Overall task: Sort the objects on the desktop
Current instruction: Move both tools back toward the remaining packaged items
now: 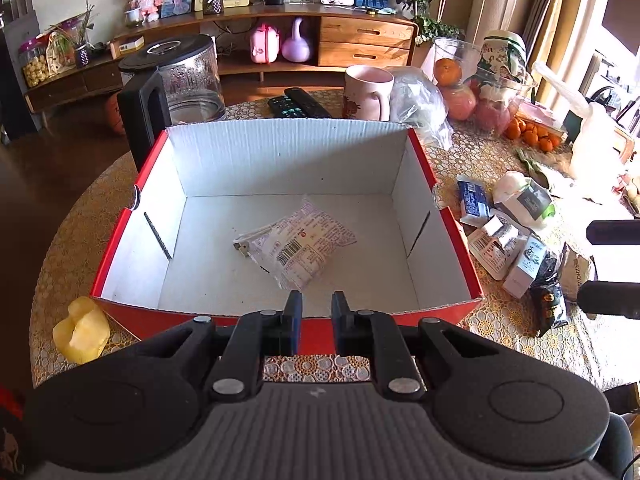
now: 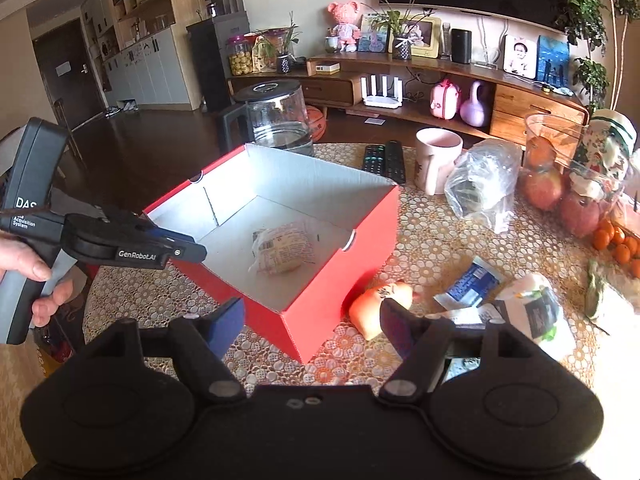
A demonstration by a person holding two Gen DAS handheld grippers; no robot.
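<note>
Left wrist view: red box (image 1: 448, 248) open on the table (image 1: 520, 344), white inside. One packet (image 1: 298, 246) flat on the box floor, near the middle, long side slanting from near-left up to far-right. Left gripper (image 1: 316, 308) just over the near wall of the box, shut tight, nothing between the fingers. Packet a little ahead of the tips, not touching. Lots of bare floor around the packet on every side. Yellow lump (image 1: 82, 330) on the table by the near-left corner of the box. More packets (image 1: 500, 240) heaped just right of the box. Mug (image 1: 366, 94), remotes (image 1: 298, 104) and kettle (image 1: 180, 80) behind the far wall.

Right wrist view: box (image 2: 340, 280) seen from a corner, that corner pointing at the camera. Same packet (image 2: 280, 250) inside, lumpy, long side across the picture. Right gripper (image 2: 316, 328) wide apart and empty, above the near corner and the table beside it. Orange lump (image 2: 378, 304) on the table just beside the box, just ahead of the right finger. Left gripper (image 2: 198, 250) at the left, in a hand (image 2: 28, 268), tip over the box edge. Blue packet (image 2: 470, 286) and a white bundle (image 2: 532, 308) to the right, with bare cloth between them and the box.
</note>
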